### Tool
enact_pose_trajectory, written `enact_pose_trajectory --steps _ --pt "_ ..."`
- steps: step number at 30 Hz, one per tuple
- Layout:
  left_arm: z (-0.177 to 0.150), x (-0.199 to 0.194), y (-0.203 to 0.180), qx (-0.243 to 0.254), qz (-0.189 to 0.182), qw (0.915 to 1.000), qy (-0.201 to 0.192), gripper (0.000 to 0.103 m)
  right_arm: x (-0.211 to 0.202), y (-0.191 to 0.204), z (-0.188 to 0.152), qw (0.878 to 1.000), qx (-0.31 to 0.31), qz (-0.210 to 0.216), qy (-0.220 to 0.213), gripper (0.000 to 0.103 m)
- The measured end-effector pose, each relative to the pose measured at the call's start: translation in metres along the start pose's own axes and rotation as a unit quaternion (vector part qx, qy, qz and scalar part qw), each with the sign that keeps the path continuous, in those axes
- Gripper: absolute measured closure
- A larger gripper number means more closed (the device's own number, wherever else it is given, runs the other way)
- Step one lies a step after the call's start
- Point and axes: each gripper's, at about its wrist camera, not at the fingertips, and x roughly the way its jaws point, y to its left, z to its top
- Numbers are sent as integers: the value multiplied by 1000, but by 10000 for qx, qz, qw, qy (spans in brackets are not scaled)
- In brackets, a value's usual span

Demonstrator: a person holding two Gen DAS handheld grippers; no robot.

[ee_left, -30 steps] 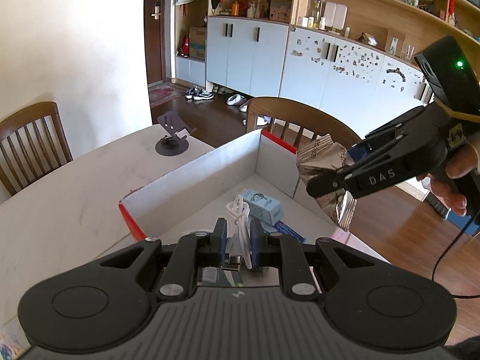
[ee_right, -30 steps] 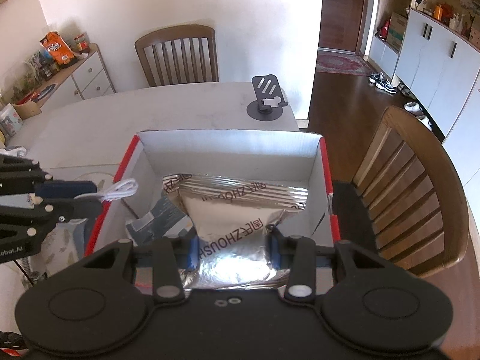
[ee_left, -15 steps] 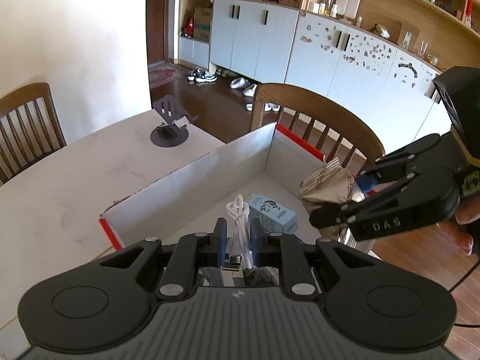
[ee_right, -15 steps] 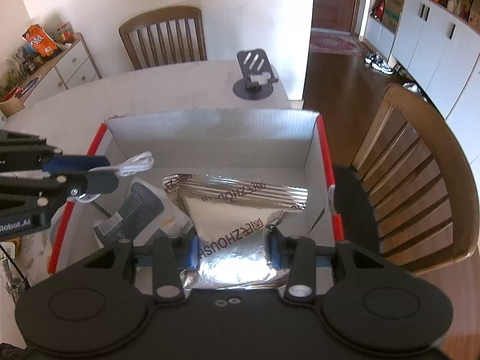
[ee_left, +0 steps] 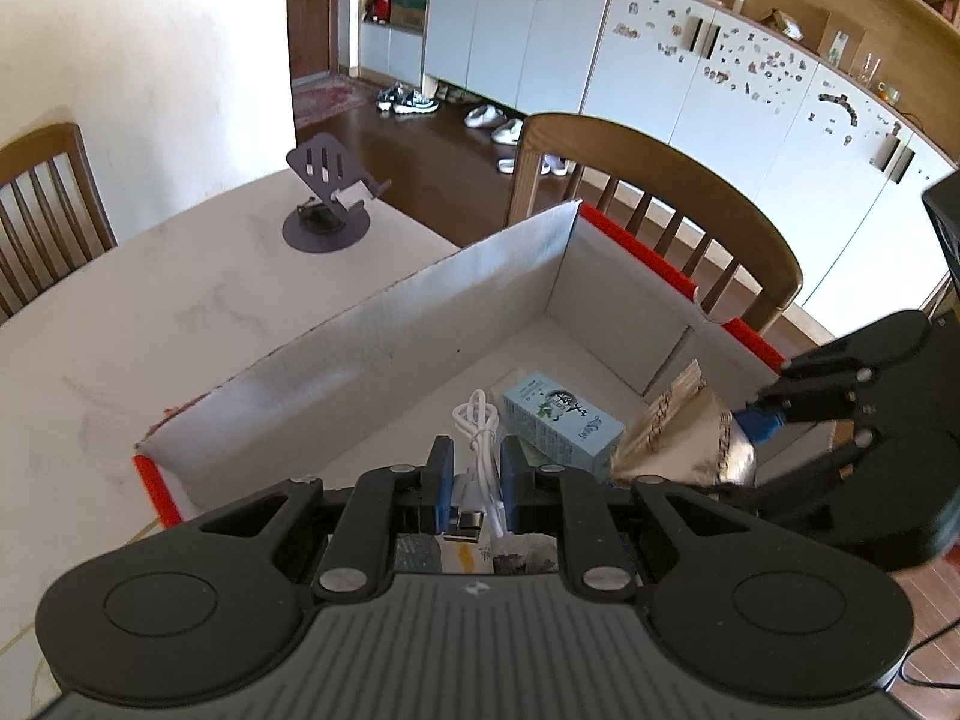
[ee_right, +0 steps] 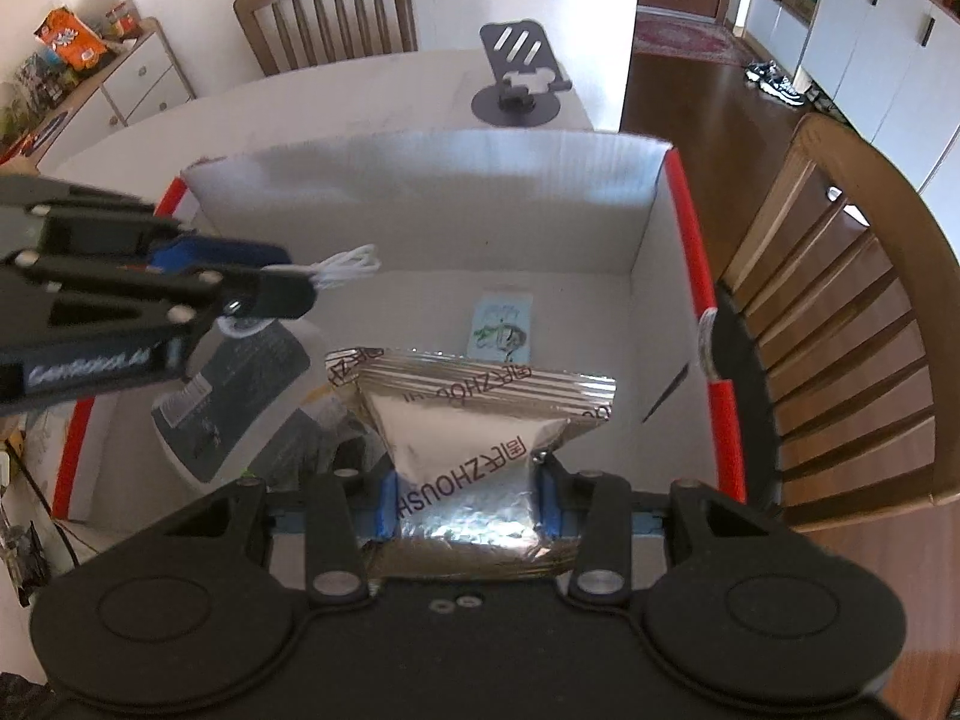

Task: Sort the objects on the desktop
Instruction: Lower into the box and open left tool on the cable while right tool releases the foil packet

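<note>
White coiled charging cable (ee_left: 478,441) pinched tight in my left gripper (ee_left: 474,474) | crinkled silver foil pouch (ee_right: 474,438) clamped in my right gripper (ee_right: 471,495) | both above red-edged cardboard box (ee_right: 420,192) | advice: lower into free floor, then release.

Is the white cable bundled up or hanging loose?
Bundled. The white cable sits coiled in tight loops, clamped between the left gripper jaws above the box.

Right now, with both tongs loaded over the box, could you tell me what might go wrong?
1. The left tongs pinch only part of the white cable; its loose loops could snag on release.
2. The foil packet in the right tongs hangs above the small blue carton and dark-labelled pouch; dropped here, it may bury them.
</note>
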Motion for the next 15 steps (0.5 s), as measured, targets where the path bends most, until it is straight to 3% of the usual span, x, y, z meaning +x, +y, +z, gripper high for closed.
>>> enact_pose_trajectory --steps 1,15 --pt "1 3 0 11 -2 10000 37 88 2 0 -1 10000 -9 12 25 62" --pt "6 41 -5 40 -94 9988 474 88 23 -7 -7 9994 139 184 250 62"
